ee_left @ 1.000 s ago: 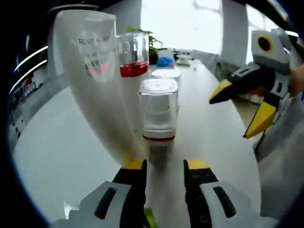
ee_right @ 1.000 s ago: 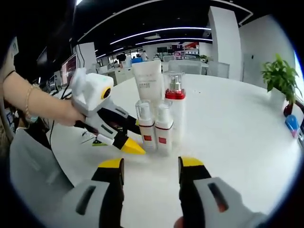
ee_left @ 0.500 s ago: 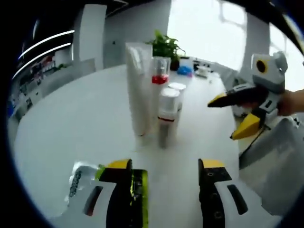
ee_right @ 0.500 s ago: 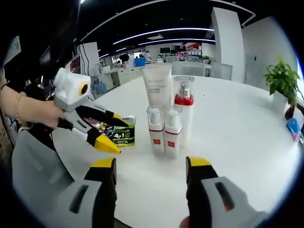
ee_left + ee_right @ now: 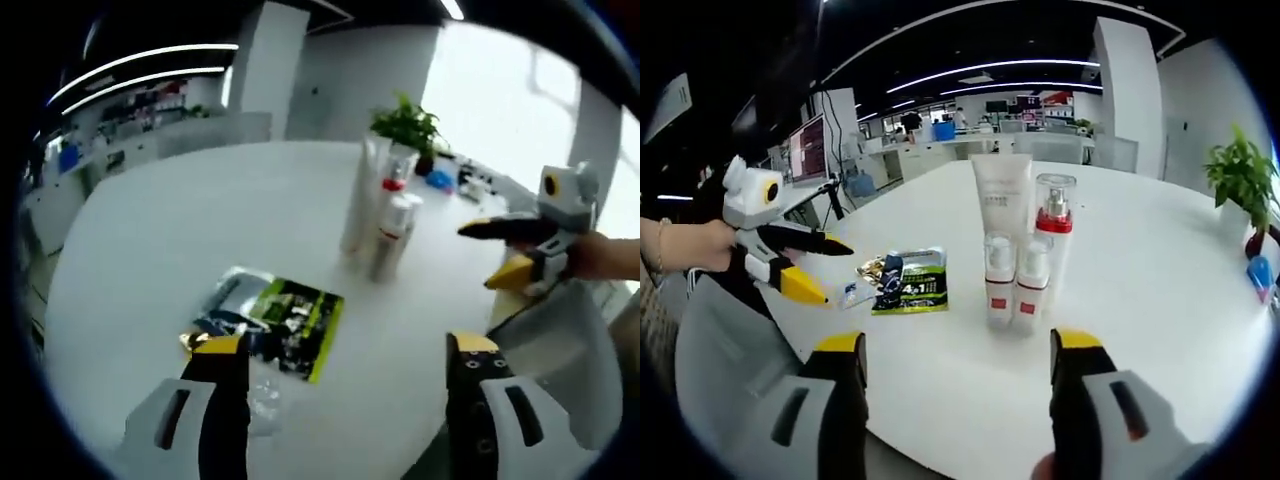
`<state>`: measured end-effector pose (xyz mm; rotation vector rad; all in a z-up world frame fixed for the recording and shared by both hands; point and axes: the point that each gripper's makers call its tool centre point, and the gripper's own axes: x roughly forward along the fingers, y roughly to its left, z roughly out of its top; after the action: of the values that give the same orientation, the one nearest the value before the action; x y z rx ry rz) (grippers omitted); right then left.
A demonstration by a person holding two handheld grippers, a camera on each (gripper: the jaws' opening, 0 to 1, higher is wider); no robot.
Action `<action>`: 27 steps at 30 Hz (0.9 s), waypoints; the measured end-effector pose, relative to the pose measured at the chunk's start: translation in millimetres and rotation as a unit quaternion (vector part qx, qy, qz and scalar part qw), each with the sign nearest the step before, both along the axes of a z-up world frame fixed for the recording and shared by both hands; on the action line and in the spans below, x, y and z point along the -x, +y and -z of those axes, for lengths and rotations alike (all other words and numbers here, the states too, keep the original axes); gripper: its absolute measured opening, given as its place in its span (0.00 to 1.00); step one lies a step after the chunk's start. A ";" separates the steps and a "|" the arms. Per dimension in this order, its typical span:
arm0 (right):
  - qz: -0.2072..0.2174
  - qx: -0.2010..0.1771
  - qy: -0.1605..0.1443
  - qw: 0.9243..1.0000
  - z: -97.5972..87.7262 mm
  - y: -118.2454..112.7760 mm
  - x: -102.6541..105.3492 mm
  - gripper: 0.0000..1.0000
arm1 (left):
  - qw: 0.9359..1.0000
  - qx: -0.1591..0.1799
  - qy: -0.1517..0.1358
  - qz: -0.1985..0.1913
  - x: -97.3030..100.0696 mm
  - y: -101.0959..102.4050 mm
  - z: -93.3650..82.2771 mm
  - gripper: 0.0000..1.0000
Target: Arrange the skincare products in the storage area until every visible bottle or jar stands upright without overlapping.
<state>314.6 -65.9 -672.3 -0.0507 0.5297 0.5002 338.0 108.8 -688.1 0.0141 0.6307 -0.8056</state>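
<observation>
Right gripper view: four bottles (image 5: 1025,250) stand upright, bunched on the desk (image 5: 1160,300); both tools spread, empty. Tall, light, tippy plastic, so I'd grip low on the body

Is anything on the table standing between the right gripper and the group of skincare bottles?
Nothing visible does. In the right gripper view, bare table lies between the open right gripper and the upright skincare bottles. The flat sachet lies off to the left, and the left gripper hangs beyond it.
</observation>
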 end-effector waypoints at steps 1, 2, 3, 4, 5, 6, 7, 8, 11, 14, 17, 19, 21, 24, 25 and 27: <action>0.001 0.000 0.000 1.000 -0.9 -0.6 1.3 0.77 | 1.000 0.002 0.002 -0.013 4.9 9.6 -2.8 0.81; 0.002 -0.001 0.000 1.000 -1.5 -1.1 2.2 0.78 | 1.000 0.002 0.002 -0.015 5.9 11.7 -3.5 0.82; 0.004 -0.001 0.000 1.000 -2.8 -2.0 3.8 0.78 | 1.000 0.004 0.002 -0.026 9.2 19.2 -5.8 0.83; 0.006 -0.002 -0.001 1.000 -3.7 -3.2 4.8 0.79 | 0.999 0.008 0.000 -0.031 12.5 24.8 -8.7 0.83; 0.007 -0.004 -0.001 1.000 -4.3 -3.9 5.6 0.79 | 0.999 0.008 -0.002 -0.037 14.8 29.5 -10.6 0.82; 0.010 -0.006 0.001 1.000 -4.8 -4.6 6.6 0.79 | 0.999 0.007 -0.008 -0.048 16.0 35.8 -13.3 0.83; 0.011 -0.008 0.002 1.000 -5.2 -4.8 7.6 0.80 | 0.998 0.007 -0.012 -0.057 16.8 40.6 -15.3 0.85; 0.013 -0.010 0.004 1.000 -5.6 -4.8 8.7 0.81 | 0.998 0.008 -0.012 -0.063 19.0 44.0 -17.3 0.87; 0.018 -0.016 0.004 1.000 -8.9 -3.1 13.3 0.82 | 0.997 0.014 -0.016 -0.079 26.4 55.6 -24.8 0.91; 0.018 -0.007 -0.012 1.000 -13.4 -1.0 16.0 0.81 | 0.996 0.006 -0.018 -0.087 32.9 64.2 -25.8 0.94; 0.015 -0.003 -0.018 1.000 -16.0 4.6 21.0 0.80 | 0.995 -0.003 -0.020 -0.098 39.6 73.7 -26.3 0.97; 0.011 0.003 -0.017 1.000 -15.4 7.4 22.7 0.82 | 0.994 0.000 -0.024 -0.108 43.6 79.0 -29.5 0.97; 0.007 0.008 -0.019 1.000 -16.2 9.2 23.2 0.83 | 0.993 0.003 -0.032 -0.116 46.9 83.3 -33.3 0.97; 0.004 0.004 -0.017 1.000 -16.2 11.3 24.1 0.85 | 0.991 0.008 -0.037 -0.125 51.0 86.7 -36.4 0.97; 0.004 0.006 -0.016 1.000 -15.7 11.6 24.8 0.85 | 0.991 0.010 -0.037 -0.131 53.4 88.5 -37.3 0.97; 0.004 0.004 -0.015 1.000 -15.5 12.0 25.7 0.86 | 0.990 0.009 -0.040 -0.137 54.6 90.5 -38.5 0.97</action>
<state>288.9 -53.9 -656.7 -0.0632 0.5031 0.4899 283.4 199.3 -649.6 -0.0547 0.5346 -0.5428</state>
